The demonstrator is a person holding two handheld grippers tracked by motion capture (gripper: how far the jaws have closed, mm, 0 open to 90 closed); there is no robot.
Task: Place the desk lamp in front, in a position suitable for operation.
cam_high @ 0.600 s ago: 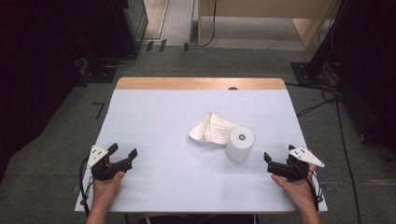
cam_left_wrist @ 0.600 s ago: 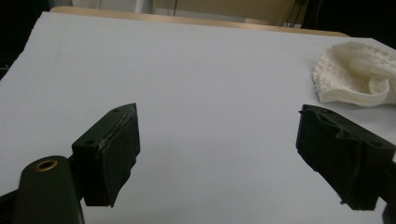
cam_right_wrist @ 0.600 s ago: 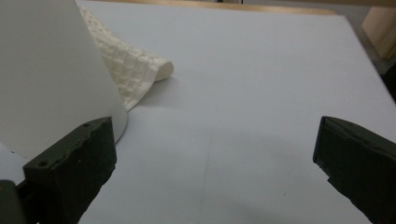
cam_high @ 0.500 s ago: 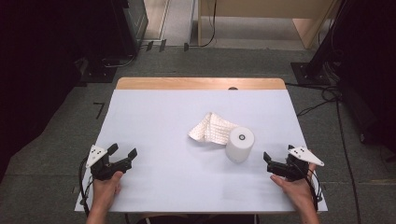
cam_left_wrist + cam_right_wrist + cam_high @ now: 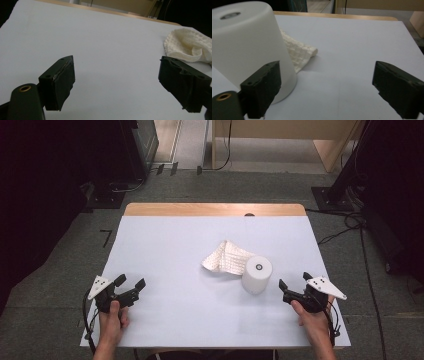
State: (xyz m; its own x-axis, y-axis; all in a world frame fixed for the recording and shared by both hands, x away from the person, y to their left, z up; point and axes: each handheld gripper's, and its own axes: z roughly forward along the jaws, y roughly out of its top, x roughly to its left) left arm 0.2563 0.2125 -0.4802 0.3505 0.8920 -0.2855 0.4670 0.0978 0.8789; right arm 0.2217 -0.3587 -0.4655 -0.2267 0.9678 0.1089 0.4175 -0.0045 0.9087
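Change: barely any. Both hands parked in pretty much the same spots as a moment ago, cup and cloth not budged.
Left claw [image 5: 131, 281]: lower left of the high view, jaws wide apart, nothing between them, just bare surface [image 5: 175, 245] ahead.
Right claw [image 5: 294, 280]: lower right of the high view, also spread open and gripping nothing, pointed toward the middle of the frame.
White cup [image 5: 257, 274]: standing right of centre in the high view, bottom up by the look of it, near the right claw. Big at the left edge of the right claw's own view, beside one jaw but outside the gap, touching or not hard to tell.
Cloth [image 5: 225, 260]: crumpled waffle-weave rag, up and left of the cup, one end against it or tucked behind. Also peeking in at the upper right of the left claw's view.
Meaning for the job: nothing grabbed yet, looks like the lining-up stage before the first reach.
Guess at next move: right claw to the cup since it's nearest, left to the cloth, which is well apart from it.
Watch out: the cup looks light and tippy, so a sideways nudge from a jaw could knock it over.
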